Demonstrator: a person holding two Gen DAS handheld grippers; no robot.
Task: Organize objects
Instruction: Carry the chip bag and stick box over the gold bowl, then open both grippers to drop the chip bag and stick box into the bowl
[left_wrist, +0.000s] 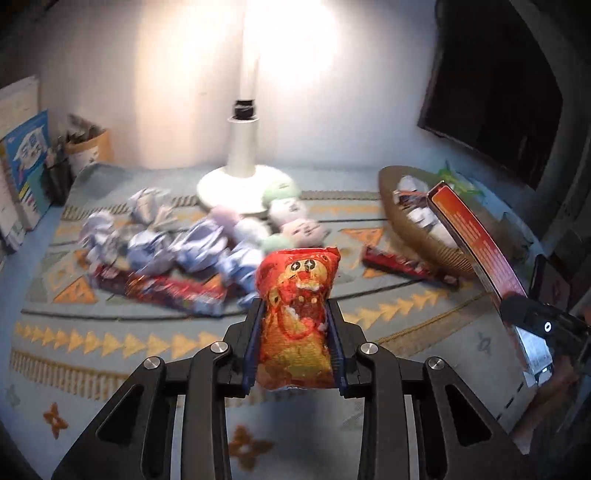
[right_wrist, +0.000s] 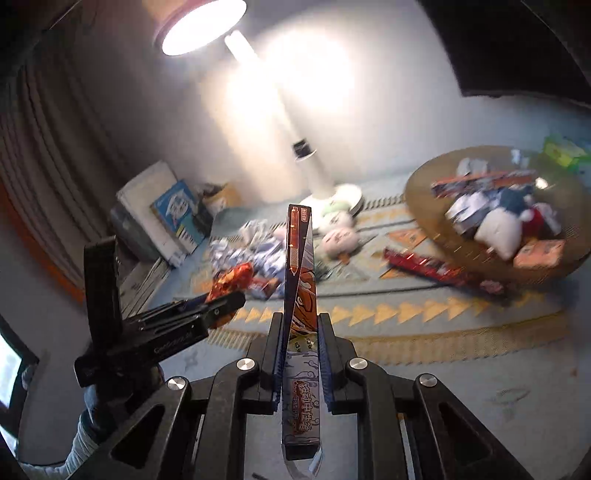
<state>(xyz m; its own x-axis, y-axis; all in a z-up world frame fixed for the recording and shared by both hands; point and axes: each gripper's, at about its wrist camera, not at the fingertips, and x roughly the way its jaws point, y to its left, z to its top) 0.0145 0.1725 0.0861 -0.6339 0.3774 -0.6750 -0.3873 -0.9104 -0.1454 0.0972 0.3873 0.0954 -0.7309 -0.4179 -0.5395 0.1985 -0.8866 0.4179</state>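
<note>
Two grippers up over the patterned mat (left_wrist: 110, 343): the left gripper (left_wrist: 295, 325) is clamped on a red snack packet (left_wrist: 297, 314), the right gripper (right_wrist: 300, 343) is clamped on a slim pen box (right_wrist: 299, 280). Behind, a lit white desk lamp (left_wrist: 242, 158) against the pale wall (glare everywhere), a loose wrapper pile (left_wrist: 166, 240), and a round basket (right_wrist: 417, 192) at right.

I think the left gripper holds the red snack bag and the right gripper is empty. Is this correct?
Not quite. The left gripper does hold the red snack bag, but the right gripper is not empty: its jaws clamp a long pen box, as the right wrist view shows.
</note>
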